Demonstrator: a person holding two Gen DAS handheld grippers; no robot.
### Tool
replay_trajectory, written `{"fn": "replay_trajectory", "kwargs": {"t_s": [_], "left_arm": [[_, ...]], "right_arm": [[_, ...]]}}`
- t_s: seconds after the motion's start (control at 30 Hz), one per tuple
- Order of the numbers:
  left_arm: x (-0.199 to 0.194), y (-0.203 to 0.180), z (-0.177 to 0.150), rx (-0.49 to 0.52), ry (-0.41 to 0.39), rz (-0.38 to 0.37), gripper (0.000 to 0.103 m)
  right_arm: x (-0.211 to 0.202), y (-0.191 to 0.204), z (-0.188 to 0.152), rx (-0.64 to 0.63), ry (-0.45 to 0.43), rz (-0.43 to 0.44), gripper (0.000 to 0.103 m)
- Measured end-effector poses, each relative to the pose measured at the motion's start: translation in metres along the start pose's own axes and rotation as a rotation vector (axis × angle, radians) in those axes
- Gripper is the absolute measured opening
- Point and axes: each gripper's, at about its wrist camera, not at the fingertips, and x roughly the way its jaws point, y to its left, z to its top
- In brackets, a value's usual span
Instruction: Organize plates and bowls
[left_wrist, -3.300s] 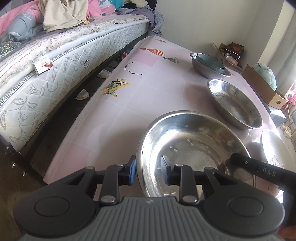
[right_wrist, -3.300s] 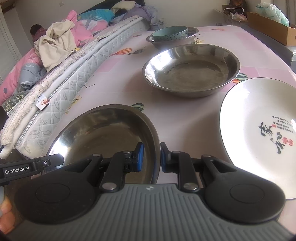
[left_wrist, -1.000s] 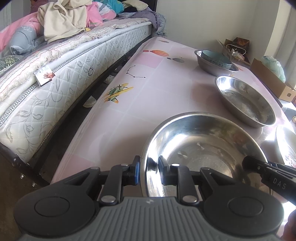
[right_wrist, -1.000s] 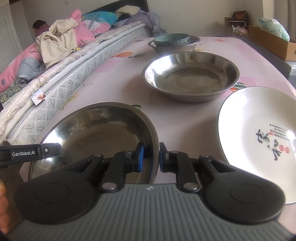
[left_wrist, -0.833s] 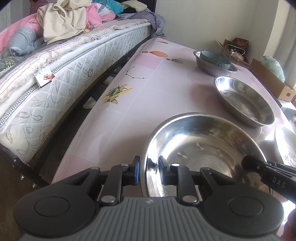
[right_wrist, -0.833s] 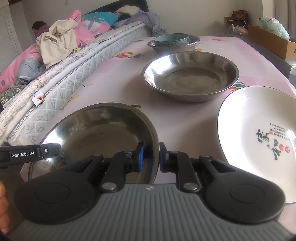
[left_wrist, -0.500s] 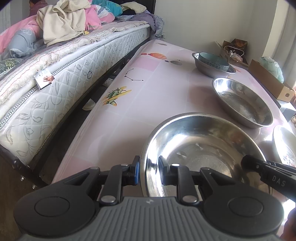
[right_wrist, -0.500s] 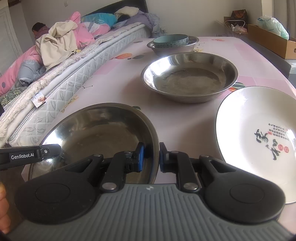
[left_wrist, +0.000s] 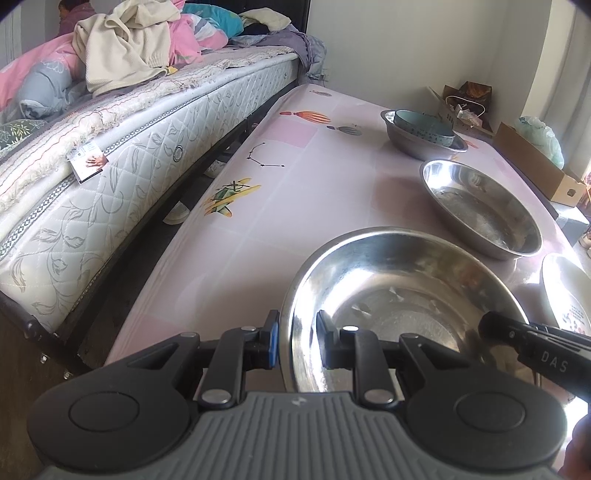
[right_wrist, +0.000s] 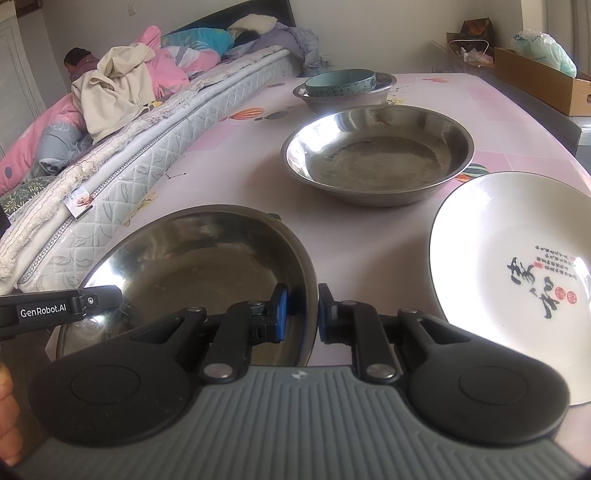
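Three steel bowls (right_wrist: 376, 155), one teal bowl (right_wrist: 340, 83), one white plate (right_wrist: 517, 273); left gripper (left_wrist: 295, 341) and right gripper (right_wrist: 299, 314) each pinch the nearest bowl's (left_wrist: 399, 295) rim; only right wrist view shows plate's lettering.

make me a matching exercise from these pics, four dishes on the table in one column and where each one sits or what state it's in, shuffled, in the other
Things
1. near steel bowl
2. middle steel bowl
3. white plate
4. teal bowl

Places or states
A. nested inside a far steel bowl
B. rim clamped by both the left gripper and the right gripper
C. printed with dark characters and red stamps, at the right of the table
D. empty, free of any gripper, at the table's middle

Pairs: 1-B, 2-D, 3-C, 4-A
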Motion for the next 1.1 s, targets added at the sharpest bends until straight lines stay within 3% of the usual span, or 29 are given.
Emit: {"fn": "replay_trajectory", "kwargs": {"t_s": [1.1], "left_arm": [[-0.0013,-0.0028,0.002,0.003,-0.007,-0.002,0.021]], "right_arm": [[-0.0011,-0.0011,-0.0002,0.007,-0.001,0.002,0.015]]}}
